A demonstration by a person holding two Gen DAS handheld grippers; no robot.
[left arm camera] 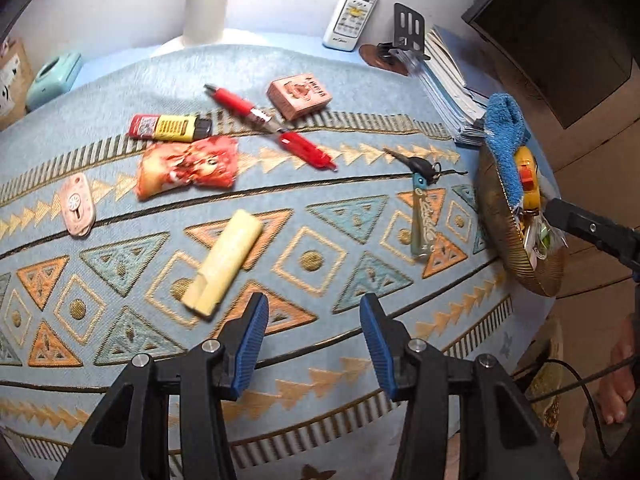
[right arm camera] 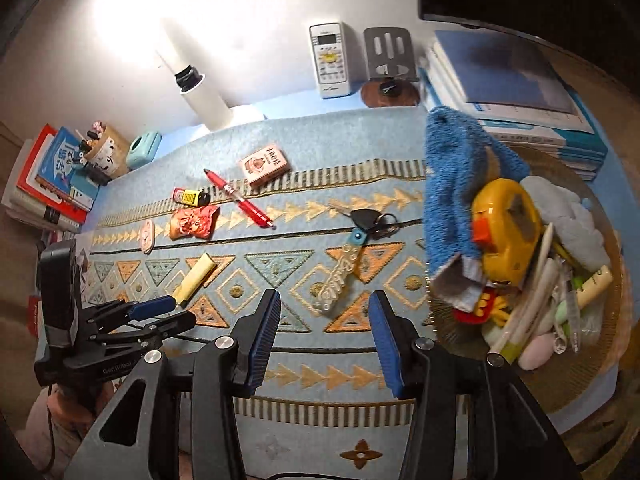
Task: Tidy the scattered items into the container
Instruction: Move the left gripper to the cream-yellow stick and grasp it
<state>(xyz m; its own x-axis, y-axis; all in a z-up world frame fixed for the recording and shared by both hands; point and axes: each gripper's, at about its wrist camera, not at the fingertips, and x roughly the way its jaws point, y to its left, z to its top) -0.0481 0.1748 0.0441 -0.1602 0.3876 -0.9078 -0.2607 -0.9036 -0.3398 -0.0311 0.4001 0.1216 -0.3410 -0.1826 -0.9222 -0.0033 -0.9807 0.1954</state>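
Basket (right arm camera: 592,380) overhanging table edge, brimful

Basket (right arm camera: 520,384) is set at the cloth's (right arm camera: 320,148) right edge, w/ towel (right arm camera: 448,184) draped over its rim & duck toy (right arm camera: 506,228) inside. Keys (right arm camera: 360,236) are laid just left of it. Further left, pen (right arm camera: 240,200) is placed before card box (right arm camera: 264,164); lighter (right arm camera: 191,197) sits behind snack packet (right arm camera: 194,222). Paper roll (right arm camera: 194,278) lies nearest, by left gripper (right arm camera: 160,314). Remote (right arm camera: 330,60) is propped on wall behind.
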